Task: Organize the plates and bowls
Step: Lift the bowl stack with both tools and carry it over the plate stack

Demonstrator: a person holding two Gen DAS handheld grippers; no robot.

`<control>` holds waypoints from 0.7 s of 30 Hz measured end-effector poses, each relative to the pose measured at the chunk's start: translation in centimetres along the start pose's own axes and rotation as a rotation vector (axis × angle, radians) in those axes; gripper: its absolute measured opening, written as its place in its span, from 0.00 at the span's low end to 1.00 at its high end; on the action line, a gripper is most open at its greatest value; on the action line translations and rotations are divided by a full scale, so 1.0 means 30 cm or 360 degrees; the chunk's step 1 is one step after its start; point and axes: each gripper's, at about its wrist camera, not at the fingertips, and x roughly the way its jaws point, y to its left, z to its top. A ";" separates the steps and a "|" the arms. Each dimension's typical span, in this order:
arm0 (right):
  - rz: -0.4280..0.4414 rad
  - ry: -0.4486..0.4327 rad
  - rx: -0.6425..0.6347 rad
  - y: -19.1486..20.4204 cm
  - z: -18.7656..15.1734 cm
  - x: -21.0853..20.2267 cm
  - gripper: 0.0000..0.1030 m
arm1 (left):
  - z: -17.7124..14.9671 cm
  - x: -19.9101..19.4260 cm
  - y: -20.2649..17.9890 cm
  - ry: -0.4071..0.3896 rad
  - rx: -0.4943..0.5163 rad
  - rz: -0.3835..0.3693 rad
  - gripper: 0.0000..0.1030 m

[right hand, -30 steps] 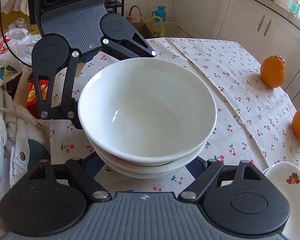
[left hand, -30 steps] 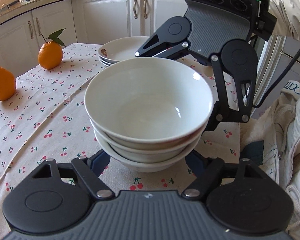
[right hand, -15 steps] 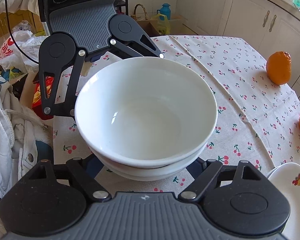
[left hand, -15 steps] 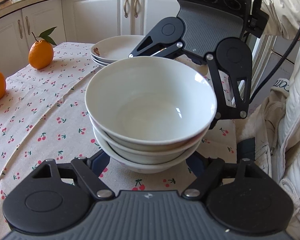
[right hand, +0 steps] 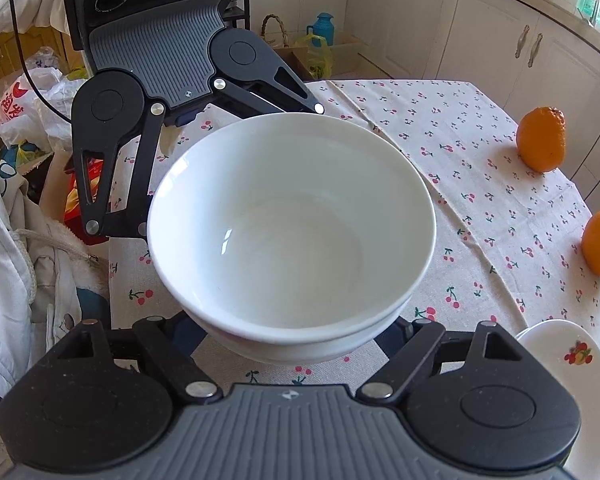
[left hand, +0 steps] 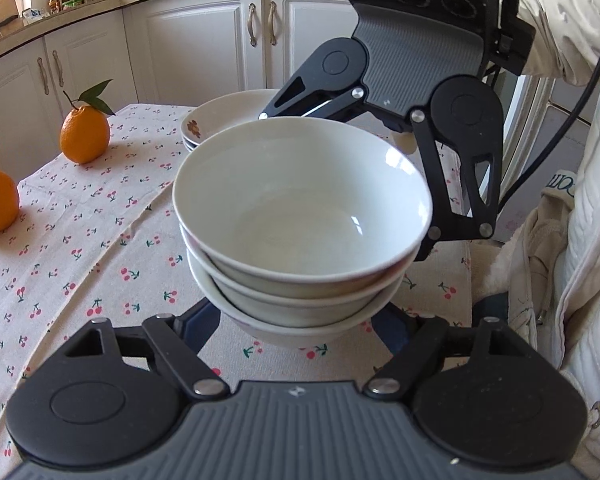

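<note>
Stack of three white bowls (left hand: pixel 300 216) sits near the bench edge on the cherry-print tablecloth (left hand: pixel 80 240); left claw (left hand: pixel 296 320) and right claw (right hand: pixel 296 332) face each other across it, each straddling the lowest bowl with blue fingertips (left hand: pixel 198 322) at its sides; jaws wide, but fingertips hidden under the bowl, so cannot tell whether the pads press or stand off; the stack fills the middle of both wrist views and blocks the contact points; stack of floral plates (left hand: pixel 220 120) lies behind the bowls, partly hidden by the right claw's arm; two oranges (left hand: pixel 85 133) sit well apart on the far side, one with a leaf; person's white jacket sleeve (left hand: pixel 560 20) behind the right claw; white cabinets (left hand: pixel 204 40) beyond the bench; plastic bags (right hand: pixel 28 100) and a basket (right hand: pixel 276 28) on the floor.
</note>
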 end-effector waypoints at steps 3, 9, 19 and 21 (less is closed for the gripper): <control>-0.0029 -0.0007 -0.0019 -0.013 -0.007 -0.035 0.86 | 0.045 0.009 -0.003 -0.0017 0.0017 0.0015 0.80; -0.0090 -0.0023 -0.0017 -0.080 -0.047 -0.130 0.86 | 0.157 0.056 0.001 -0.0061 0.0063 0.0017 0.80; -0.0253 -0.0017 0.0037 -0.253 -0.147 -0.272 0.86 | 0.353 0.202 0.064 -0.0145 0.0208 -0.0013 0.80; -0.0278 -0.0013 0.0062 -0.284 -0.170 -0.287 0.86 | 0.380 0.236 0.079 -0.0150 0.0223 -0.0034 0.80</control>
